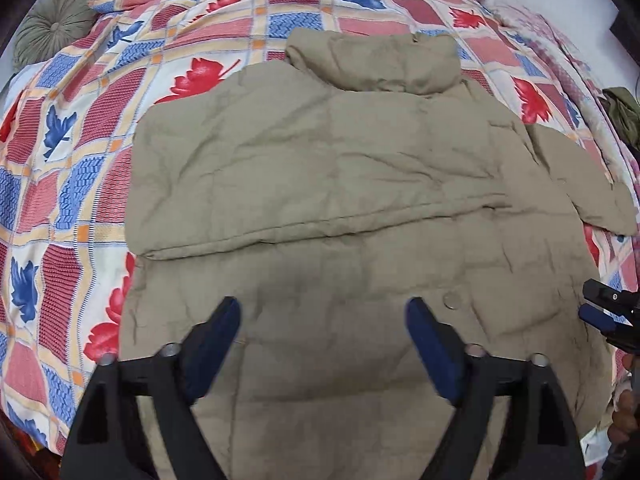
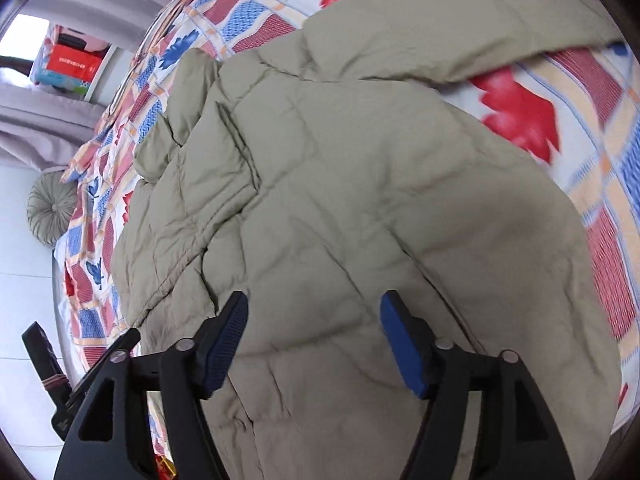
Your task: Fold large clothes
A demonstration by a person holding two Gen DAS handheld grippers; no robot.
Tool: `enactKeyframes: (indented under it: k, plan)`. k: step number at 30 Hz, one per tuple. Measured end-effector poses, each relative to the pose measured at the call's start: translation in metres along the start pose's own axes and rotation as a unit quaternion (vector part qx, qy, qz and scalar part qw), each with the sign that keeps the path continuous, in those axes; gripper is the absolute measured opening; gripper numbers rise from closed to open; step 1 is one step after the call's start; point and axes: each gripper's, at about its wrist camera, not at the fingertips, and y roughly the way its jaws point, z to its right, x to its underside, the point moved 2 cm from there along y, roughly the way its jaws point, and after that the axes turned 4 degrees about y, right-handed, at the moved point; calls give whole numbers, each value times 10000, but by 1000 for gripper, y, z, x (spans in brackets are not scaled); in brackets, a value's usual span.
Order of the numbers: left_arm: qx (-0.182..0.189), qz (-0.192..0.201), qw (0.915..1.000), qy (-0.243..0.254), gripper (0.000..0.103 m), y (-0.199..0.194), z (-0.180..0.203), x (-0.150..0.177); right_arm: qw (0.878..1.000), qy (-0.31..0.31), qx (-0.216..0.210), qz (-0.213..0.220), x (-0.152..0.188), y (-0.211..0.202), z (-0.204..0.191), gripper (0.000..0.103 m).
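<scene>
A large beige quilted jacket (image 1: 340, 184) lies flat on the bed, collar (image 1: 376, 60) at the far end, one sleeve folded across its body and the other sleeve (image 1: 580, 176) out to the right. My left gripper (image 1: 322, 320) hovers open and empty over the jacket's near hem. The right gripper (image 1: 600, 308) shows at the right edge of the left wrist view, by the jacket's right hem. In the right wrist view the right gripper (image 2: 314, 316) is open and empty above the jacket (image 2: 340, 200), near its side.
The bed is covered by a patchwork quilt (image 1: 80, 152) with red and blue leaves. A round grey-green cushion (image 1: 52, 28) lies at the far left corner. Dark green cloth (image 1: 620, 112) sits at the right edge. Boxes (image 2: 68, 64) stand on a shelf beyond the bed.
</scene>
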Motion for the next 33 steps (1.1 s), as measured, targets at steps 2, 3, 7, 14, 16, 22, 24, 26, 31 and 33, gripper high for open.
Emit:
enactKeyframes:
  k: [2, 3, 7, 14, 16, 22, 24, 26, 31, 33]
  plan:
    - [-34, 95, 9999, 96, 103, -3, 17, 1, 9999, 114, 14, 60, 1, -9, 12, 74]
    - [-7, 70, 9999, 151, 103, -3, 25, 1, 9998, 175, 13, 101, 2, -13, 19, 74]
    - [135, -79, 9995, 285, 103, 1, 55, 1, 9989, 361, 55, 294, -5, -31, 45, 84]
    - [206, -276, 9985, 428, 103, 12, 100, -6, 9959, 660, -206, 588, -26, -63, 90, 85]
    - [250, -349, 9980, 474, 103, 14, 115, -8, 9936, 827, -398, 658, -33, -70, 105, 90]
    - [300, -351, 9979, 453, 103, 16, 152, -17, 9864, 1134, -798, 885, -56, -90, 140, 103]
    - [304, -326, 9979, 461, 103, 16, 164, -20, 9847, 1209, -772, 985, -67, -95, 151, 103]
    - [320, -307, 9979, 474, 103, 17, 175, -23, 9824, 1348, -740, 1058, -79, -98, 164, 103]
    - [405, -341, 9974, 480, 103, 21, 201, -31, 9766, 1738, -711, 1050, -119, -100, 200, 103]
    - [426, -338, 9974, 482, 103, 21, 208, -34, 9718, 1913, -807, 1121, -136, -101, 215, 103]
